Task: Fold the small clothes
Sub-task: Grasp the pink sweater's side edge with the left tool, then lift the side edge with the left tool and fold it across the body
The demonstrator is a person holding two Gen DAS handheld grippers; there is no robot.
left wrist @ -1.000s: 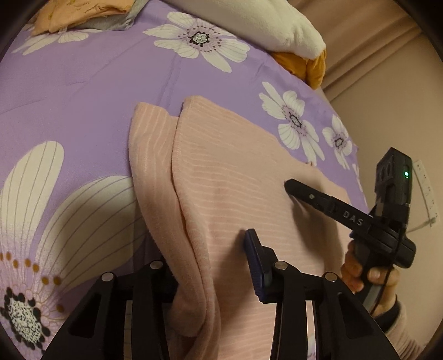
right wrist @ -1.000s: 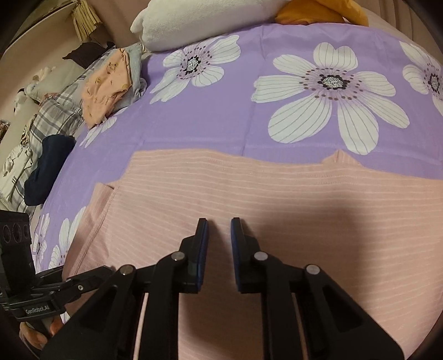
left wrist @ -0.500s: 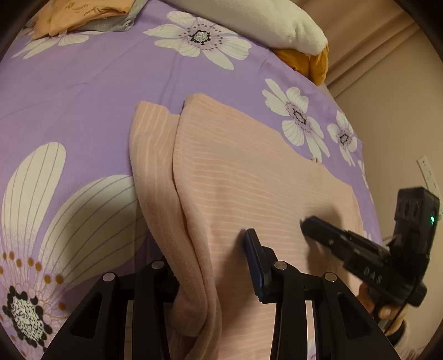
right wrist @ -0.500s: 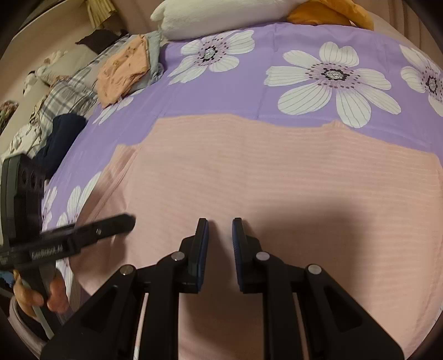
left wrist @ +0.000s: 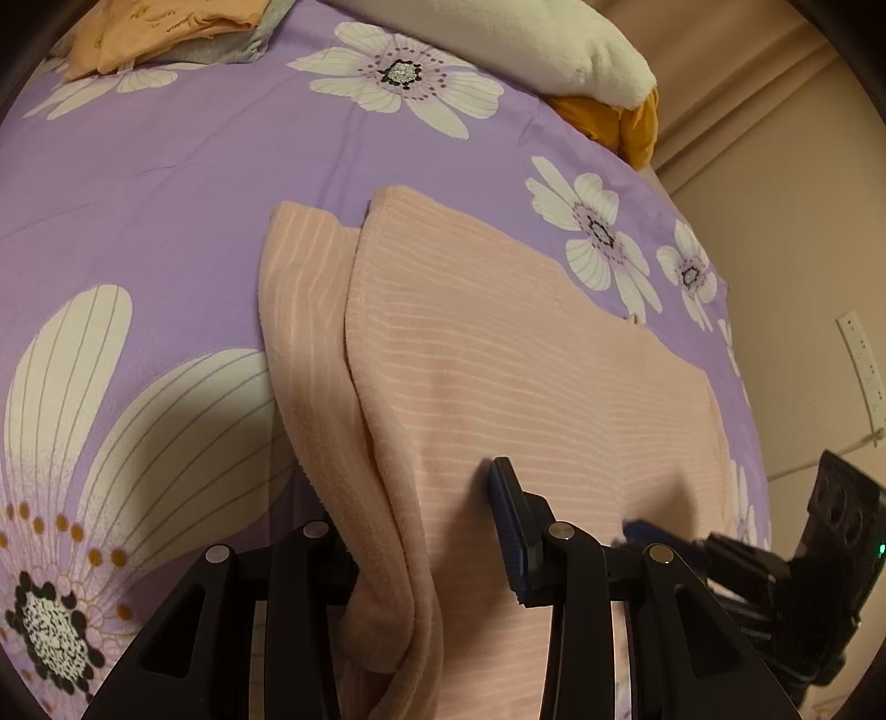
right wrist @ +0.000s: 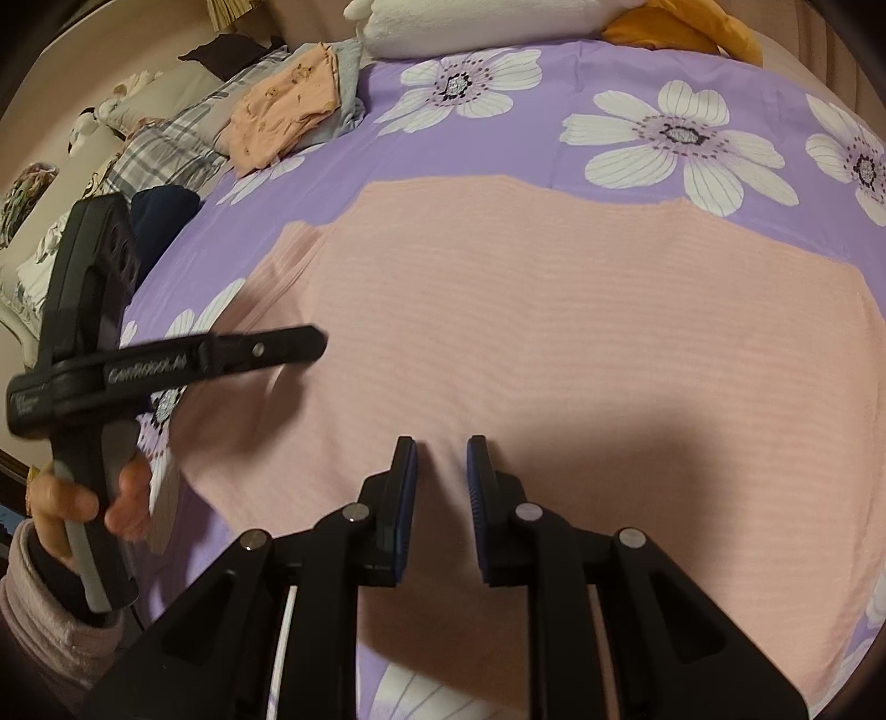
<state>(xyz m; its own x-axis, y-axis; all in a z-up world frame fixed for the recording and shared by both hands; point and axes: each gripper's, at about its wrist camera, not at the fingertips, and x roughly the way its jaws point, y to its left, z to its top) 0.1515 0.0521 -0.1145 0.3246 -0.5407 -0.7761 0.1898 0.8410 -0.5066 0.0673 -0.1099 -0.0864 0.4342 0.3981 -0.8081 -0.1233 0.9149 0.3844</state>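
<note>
We have the pink striped garment spread on the purple flowered bedspread, its left edge doubled over. Our left gripper clamps that bunched fold near its lower end. Our right gripper hovers over the cloth's near middle, its jaws narrowly apart with nothing between them. Folded orange clothes lie well apart by a white pillow.

Left gripper pinching pink garment — purple bedspread
</note>
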